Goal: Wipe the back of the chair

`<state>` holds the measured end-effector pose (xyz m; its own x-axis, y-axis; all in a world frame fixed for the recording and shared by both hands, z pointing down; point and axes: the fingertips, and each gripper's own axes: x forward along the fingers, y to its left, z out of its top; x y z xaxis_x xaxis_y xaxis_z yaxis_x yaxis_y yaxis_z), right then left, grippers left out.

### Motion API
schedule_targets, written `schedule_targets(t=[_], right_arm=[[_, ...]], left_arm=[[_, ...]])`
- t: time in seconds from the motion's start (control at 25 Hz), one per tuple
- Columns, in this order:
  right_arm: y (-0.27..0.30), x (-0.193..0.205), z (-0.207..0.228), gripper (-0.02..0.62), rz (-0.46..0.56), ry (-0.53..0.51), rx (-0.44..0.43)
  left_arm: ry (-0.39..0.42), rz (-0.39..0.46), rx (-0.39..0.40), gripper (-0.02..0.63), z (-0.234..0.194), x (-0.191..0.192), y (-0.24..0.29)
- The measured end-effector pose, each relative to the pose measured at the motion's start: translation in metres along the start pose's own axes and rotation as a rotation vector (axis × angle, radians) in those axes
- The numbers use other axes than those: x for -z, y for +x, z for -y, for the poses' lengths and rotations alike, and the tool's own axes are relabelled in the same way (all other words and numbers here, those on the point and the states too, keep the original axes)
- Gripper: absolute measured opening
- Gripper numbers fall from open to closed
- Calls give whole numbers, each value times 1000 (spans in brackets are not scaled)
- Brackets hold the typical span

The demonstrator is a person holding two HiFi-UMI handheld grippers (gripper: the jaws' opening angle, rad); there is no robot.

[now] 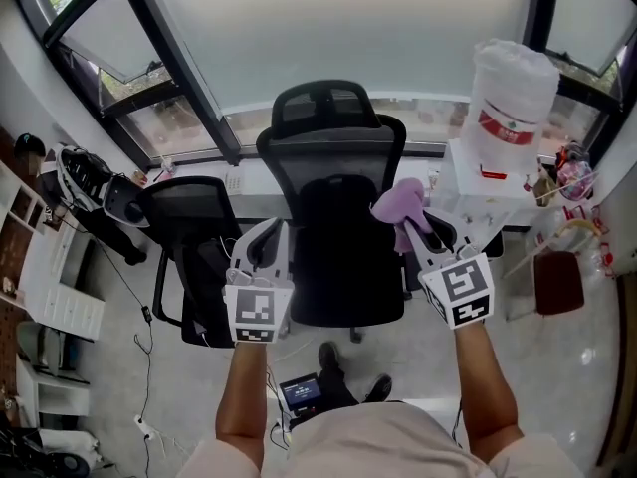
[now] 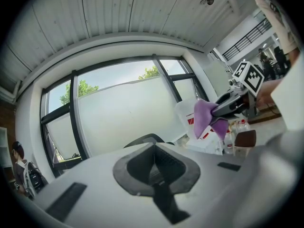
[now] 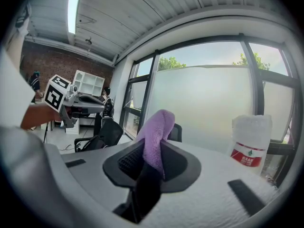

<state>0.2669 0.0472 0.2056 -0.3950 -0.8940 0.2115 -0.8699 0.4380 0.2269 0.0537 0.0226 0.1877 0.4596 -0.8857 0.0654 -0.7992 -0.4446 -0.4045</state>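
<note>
Black mesh chair [image 1: 333, 157]; right hand-held gripper [image 1: 413, 230] pinches purple cloth [image 1: 396, 202], left hand-held gripper [image 1: 265, 243] seemingly pressed together

Office, mesh swivel chair [image 1: 333, 152], water cooler [image 1: 508, 98], wide windows [image 1: 328, 28]

Bright daylight pours through the frosted window [image 1: 328, 28], which I see washed nearly white; the chair [image 1: 338, 217] reads dark against it. The floor [image 1: 587, 357] carries soft glare. Both gripper views bow strongly into black corners, the near foreground soft, the cloth [image 3: 154, 137] sharper.
</note>
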Motion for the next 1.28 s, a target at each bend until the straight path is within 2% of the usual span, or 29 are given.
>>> schedule_targets(t=[0.16, 0.44, 0.76, 1.28], right_arm=[[15, -6, 9, 74, -5, -16, 22], [53, -3, 27, 74, -42, -17, 77], [121, -3, 27, 74, -63, -21, 68], [259, 37, 17, 74, -107, -20, 27]], left_arm=[[13, -5, 16, 11, -8, 12, 22], [-28, 29, 43, 11, -37, 28, 75], [-50, 32, 58, 11, -75, 49, 119], [-72, -19, 53, 11, -129, 131, 174]])
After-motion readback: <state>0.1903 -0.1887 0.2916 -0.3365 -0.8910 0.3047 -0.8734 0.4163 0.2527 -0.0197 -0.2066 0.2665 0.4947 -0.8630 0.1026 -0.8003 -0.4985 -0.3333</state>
